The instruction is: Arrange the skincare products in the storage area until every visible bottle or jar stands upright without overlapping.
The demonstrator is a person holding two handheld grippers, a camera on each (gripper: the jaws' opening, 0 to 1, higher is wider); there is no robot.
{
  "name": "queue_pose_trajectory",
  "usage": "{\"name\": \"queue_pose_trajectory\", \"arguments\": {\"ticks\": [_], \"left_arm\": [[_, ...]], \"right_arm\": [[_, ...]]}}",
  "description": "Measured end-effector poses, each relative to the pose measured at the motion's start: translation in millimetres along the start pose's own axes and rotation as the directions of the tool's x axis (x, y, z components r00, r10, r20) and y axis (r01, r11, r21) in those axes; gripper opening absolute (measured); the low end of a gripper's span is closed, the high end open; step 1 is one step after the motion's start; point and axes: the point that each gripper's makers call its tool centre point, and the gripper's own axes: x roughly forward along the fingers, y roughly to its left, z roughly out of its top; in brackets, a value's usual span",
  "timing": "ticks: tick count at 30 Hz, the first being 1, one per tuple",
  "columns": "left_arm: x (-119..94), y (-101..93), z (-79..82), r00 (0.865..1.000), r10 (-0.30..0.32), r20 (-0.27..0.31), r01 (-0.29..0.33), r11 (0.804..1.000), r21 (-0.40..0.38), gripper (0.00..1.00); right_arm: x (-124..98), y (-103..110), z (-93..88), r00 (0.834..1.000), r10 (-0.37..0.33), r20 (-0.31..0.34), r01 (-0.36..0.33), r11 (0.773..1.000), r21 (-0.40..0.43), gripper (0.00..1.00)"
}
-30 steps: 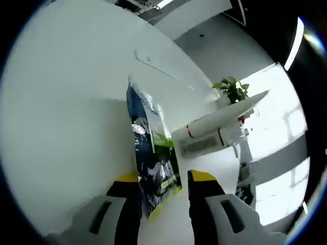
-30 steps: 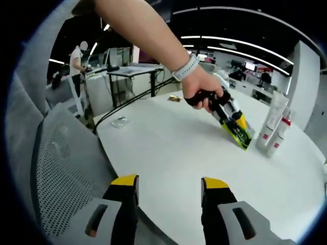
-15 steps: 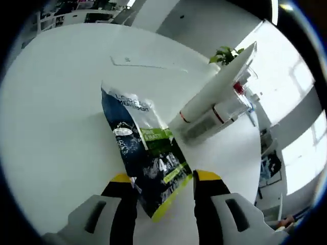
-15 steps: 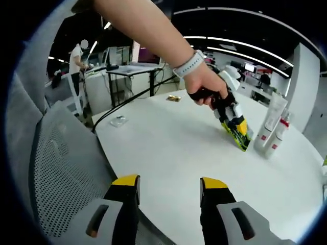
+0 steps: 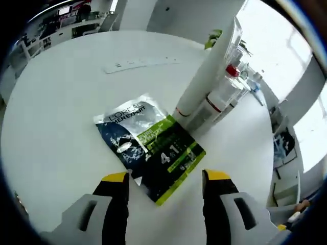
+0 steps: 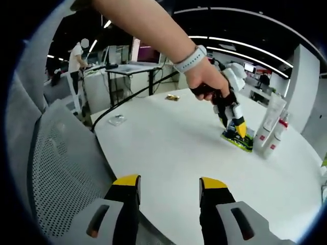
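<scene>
Meanwhile, the left gripper hovers with jaws wide and empty over a sachet lying flat on the table, just beside upright tubes. The right gripper waits empty, jaws apart. A careless sweep could topple those tubes.

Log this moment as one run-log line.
left hand-held gripper: open, above flat dark blue-and-green sachet | sachet: lying on white round table beside upright white tube | right hand-held gripper: open, idle
</scene>
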Motion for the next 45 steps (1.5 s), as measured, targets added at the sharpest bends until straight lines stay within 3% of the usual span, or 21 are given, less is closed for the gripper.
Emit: {"name": "queue_pose_trajectory", "arguments": {"ticks": [8, 12, 16, 23, 29, 33, 37, 41, 45], "left_arm": [[-21.1, 6.9, -9.1, 1.000, 0.021, 0.005, -0.022, 0.997, 0.067, 0.62], [-40.2, 20.8, -24.6, 1.000, 0.028, -0.008, -0.027, 0.995, 0.098, 0.60], [-66.4, 35.6, -49.2, 0.999, 0.041, -0.019, -0.039, 0.994, 0.104, 0.60], [-119.9, 63.2, -99.7, 0.992, 0.119, -0.030, -0.115, 0.987, 0.113, 0.62], [-155.2, 69.7, -159.0, 0.987, 0.131, -0.090, -0.117, 0.981, 0.154, 0.63], [-173.4, 73.9, -189.9, 0.985, 0.130, -0.110, -0.119, 0.988, 0.100, 0.63], [-187.0, 73.2, -214.0, 0.984, 0.131, -0.121, -0.119, 0.987, 0.107, 0.66], [-200.9, 76.0, -254.6, 0.956, 0.178, -0.233, -0.121, 0.963, 0.240, 0.67], [-214.2, 78.8, -289.8, 0.914, 0.236, -0.330, -0.095, 0.915, 0.392, 0.67]], "right_arm": [[-0.1, 0.5, 0.4, 1.000, 0.001, 0.001, -0.001, 1.000, -0.008, 0.43], [-0.5, 0.9, 1.3, 1.000, 0.002, 0.007, -0.002, 1.000, -0.013, 0.43], [-0.8, 2.1, 2.1, 1.000, 0.005, 0.011, -0.005, 1.000, -0.021, 0.43], [-0.6, 2.6, 1.4, 1.000, 0.005, 0.007, -0.005, 0.999, -0.037, 0.42], [-0.4, 5.2, 1.9, 1.000, 0.013, 0.006, -0.013, 0.998, -0.054, 0.43], [-1.0, 8.8, 3.5, 1.000, 0.024, 0.012, -0.023, 0.997, -0.071, 0.43], [-1.0, 10.0, 3.5, 1.000, 0.030, 0.010, -0.029, 0.996, -0.079, 0.43], [-1.5, 11.7, 3.6, 0.999, 0.037, 0.010, -0.036, 0.996, -0.082, 0.43], [-0.8, 16.1, 2.8, 0.998, 0.055, 0.003, -0.054, 0.994, -0.095, 0.43]]}}
